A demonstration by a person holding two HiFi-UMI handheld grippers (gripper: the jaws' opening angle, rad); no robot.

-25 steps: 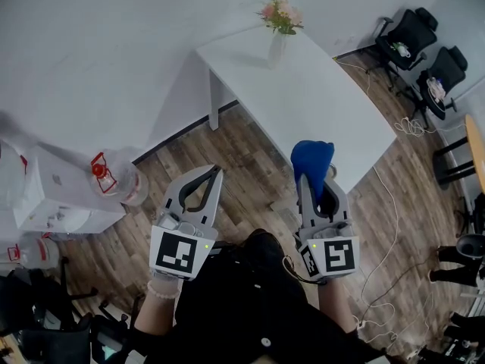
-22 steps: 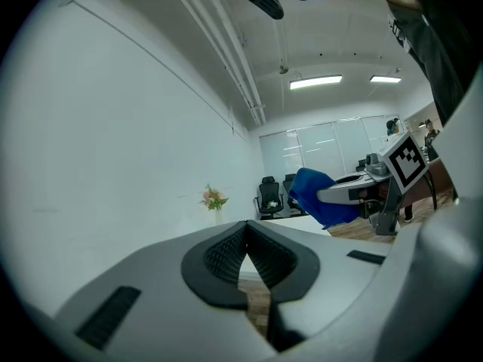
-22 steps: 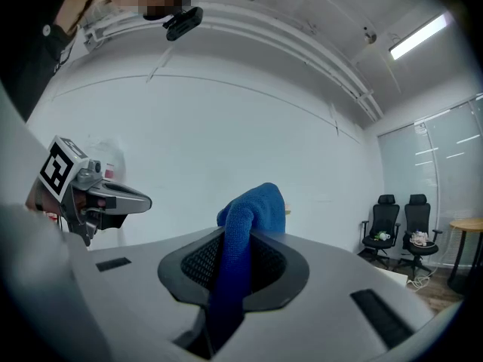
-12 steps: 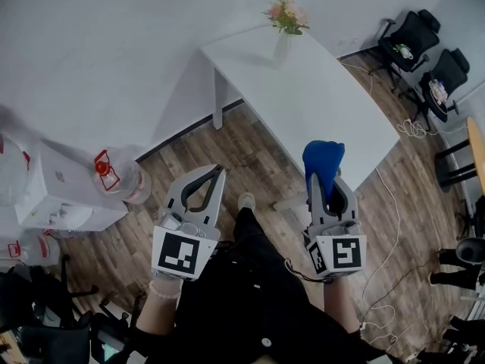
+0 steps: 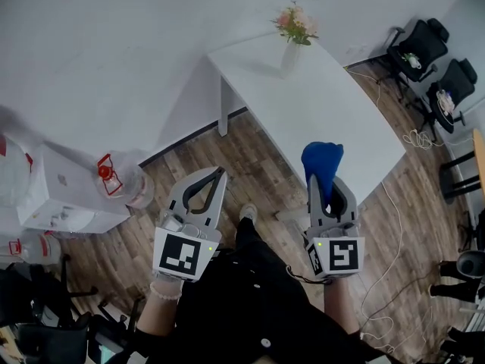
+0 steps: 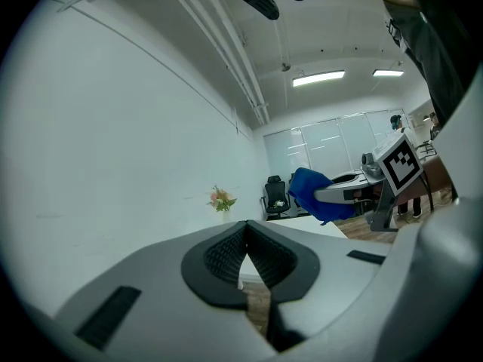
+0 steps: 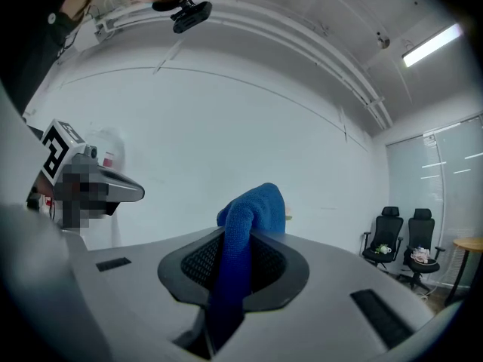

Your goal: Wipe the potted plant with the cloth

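The potted plant [image 5: 294, 30], pink flowers in a pale vase, stands at the far end of a white table [image 5: 326, 120]; in the left gripper view the same plant [image 6: 222, 200] is small and far off. My right gripper [image 5: 321, 179] is shut on a blue cloth [image 5: 321, 161] that bulges past its tips, over the table's near corner. The cloth [image 7: 249, 225] fills the jaws in the right gripper view. My left gripper [image 5: 220, 171] is shut and holds nothing, above the wooden floor left of the table, its tips [image 6: 246, 225] meeting.
Two black office chairs [image 5: 428, 51] stand at the right beyond the table. A white cabinet [image 5: 61, 196] and water jugs [image 5: 121, 184] sit at the left by the wall. Cables [image 5: 394, 218] trail over the wooden floor on the right.
The table and plant have shifted right and slightly down in the head view as both grippers moved a little forward together. Both grips are unchanged.
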